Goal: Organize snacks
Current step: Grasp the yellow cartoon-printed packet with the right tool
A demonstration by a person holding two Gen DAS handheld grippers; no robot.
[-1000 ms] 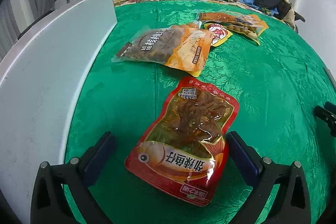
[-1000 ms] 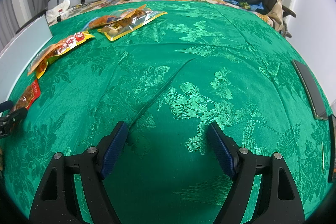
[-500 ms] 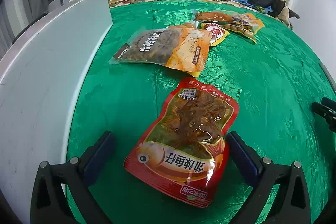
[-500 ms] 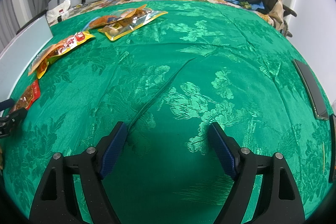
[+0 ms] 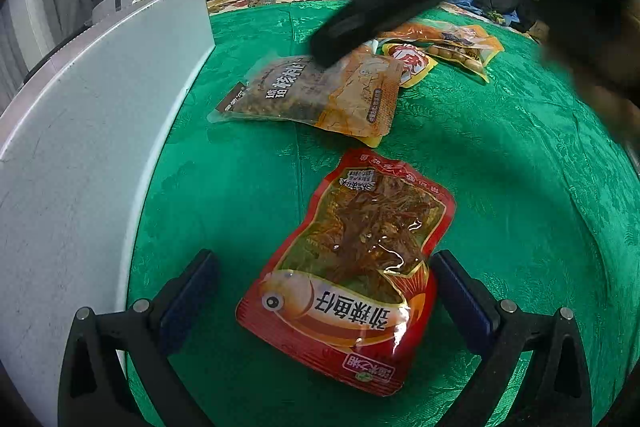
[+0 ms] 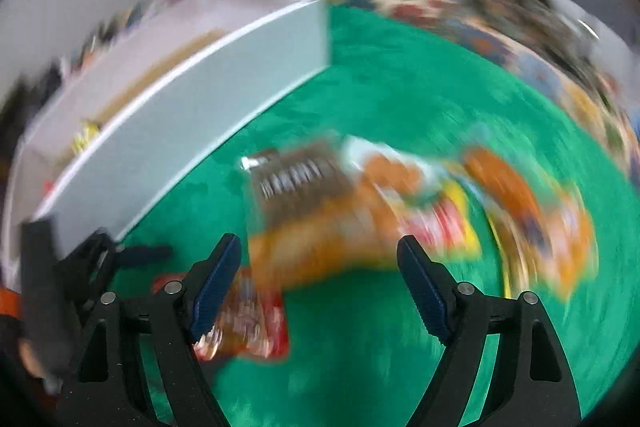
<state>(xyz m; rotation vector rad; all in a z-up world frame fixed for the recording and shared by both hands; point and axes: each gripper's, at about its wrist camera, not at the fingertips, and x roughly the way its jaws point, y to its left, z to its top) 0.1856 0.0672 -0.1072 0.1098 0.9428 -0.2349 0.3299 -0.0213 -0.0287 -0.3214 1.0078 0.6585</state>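
Left tongs (image 5: 324, 291) astride red pouch (image 5: 352, 267) (lengthwise).

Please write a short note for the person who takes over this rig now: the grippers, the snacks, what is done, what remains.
Left gripper: open, astride the red fish snack pack, not gripping.
Right gripper: jaws closing slightly, nothing between them, above the brown-orange pack.
Two more packs lie beyond it on the green cloth.
White box: beside the packs.
Done: nothing visibly. Left: all four packs.
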